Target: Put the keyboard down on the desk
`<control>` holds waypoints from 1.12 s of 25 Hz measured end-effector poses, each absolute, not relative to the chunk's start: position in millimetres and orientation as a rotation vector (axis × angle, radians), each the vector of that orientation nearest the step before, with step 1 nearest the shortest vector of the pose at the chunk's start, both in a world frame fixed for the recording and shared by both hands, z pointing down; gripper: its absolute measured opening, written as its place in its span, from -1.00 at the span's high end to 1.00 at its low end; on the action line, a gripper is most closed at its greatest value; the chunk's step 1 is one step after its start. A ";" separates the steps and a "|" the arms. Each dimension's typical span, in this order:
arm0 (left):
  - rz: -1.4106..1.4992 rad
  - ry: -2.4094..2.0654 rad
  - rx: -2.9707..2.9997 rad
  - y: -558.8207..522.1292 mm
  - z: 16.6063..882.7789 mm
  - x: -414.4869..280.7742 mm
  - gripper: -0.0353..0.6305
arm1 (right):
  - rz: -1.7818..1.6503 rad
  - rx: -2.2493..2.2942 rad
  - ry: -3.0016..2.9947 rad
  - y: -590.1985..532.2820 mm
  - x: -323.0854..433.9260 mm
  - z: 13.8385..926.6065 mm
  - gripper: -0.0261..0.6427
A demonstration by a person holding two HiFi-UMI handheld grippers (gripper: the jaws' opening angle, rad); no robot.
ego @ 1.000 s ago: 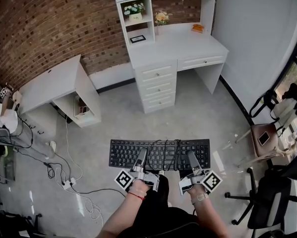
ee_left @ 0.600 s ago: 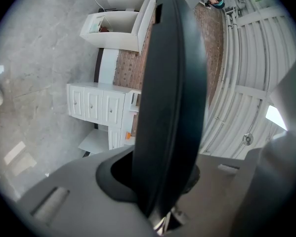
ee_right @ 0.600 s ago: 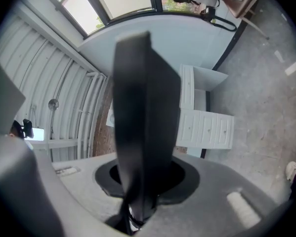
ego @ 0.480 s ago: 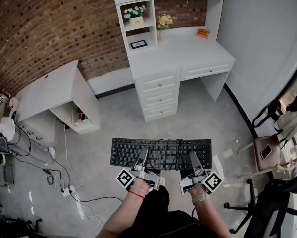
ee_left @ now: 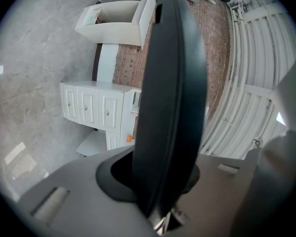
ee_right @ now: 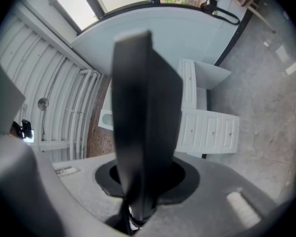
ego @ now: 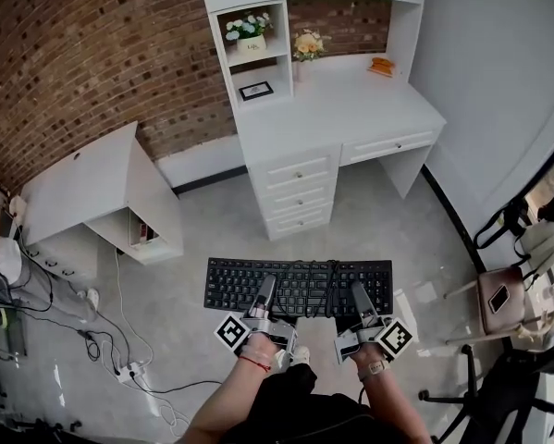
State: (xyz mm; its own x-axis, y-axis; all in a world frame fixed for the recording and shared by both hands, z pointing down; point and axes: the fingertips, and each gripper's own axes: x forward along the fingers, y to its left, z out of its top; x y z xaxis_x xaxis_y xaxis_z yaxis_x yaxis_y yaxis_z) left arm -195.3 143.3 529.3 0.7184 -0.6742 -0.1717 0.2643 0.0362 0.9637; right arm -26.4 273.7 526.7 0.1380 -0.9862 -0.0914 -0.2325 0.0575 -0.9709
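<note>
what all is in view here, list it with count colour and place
keyboard: one, black, held above floor
desk: one, white, top centre
flowers: two bunches, white and orange, desk shelves
frame: one, black, lower shelf
orange thing: one, desktop back right
low table: one, white, left
wall: one, red brick, top left
power strip: one, white, floor lower left
stool: one, brown, right edge, phone on it
left gripper: grey, shut on keyboard
right gripper: grey, shut on keyboard
hands: two, behind the grippers
</note>
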 end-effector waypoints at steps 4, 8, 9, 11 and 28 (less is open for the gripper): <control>-0.737 -0.369 1.359 111.1 531.9 -179.7 0.64 | -0.916 -1.372 1.287 241.5 -13.8 528.0 0.68; -0.738 -0.355 1.368 81.8 529.3 -171.8 0.64 | -0.902 -1.379 1.291 214.3 -6.0 528.4 0.68; -0.738 -0.357 1.366 77.9 529.6 -170.2 0.64 | -0.903 -1.384 1.292 210.5 -4.3 528.9 0.68; -0.735 -0.358 1.359 74.6 531.1 -166.4 0.64 | -0.904 -1.389 1.295 206.8 -0.8 529.8 0.68; -0.781 -0.443 1.331 -7.0 550.8 -121.1 0.64 | -1.011 -1.319 1.285 110.5 55.2 548.7 0.69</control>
State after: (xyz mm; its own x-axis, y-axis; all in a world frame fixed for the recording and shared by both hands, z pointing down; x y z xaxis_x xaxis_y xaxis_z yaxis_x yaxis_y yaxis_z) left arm -121.1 -7.0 550.8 0.6765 -0.7228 -0.1410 0.2493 0.0446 0.9674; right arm 55.2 110.5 548.7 0.0877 -0.9935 -0.0731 -0.1629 0.0581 -0.9849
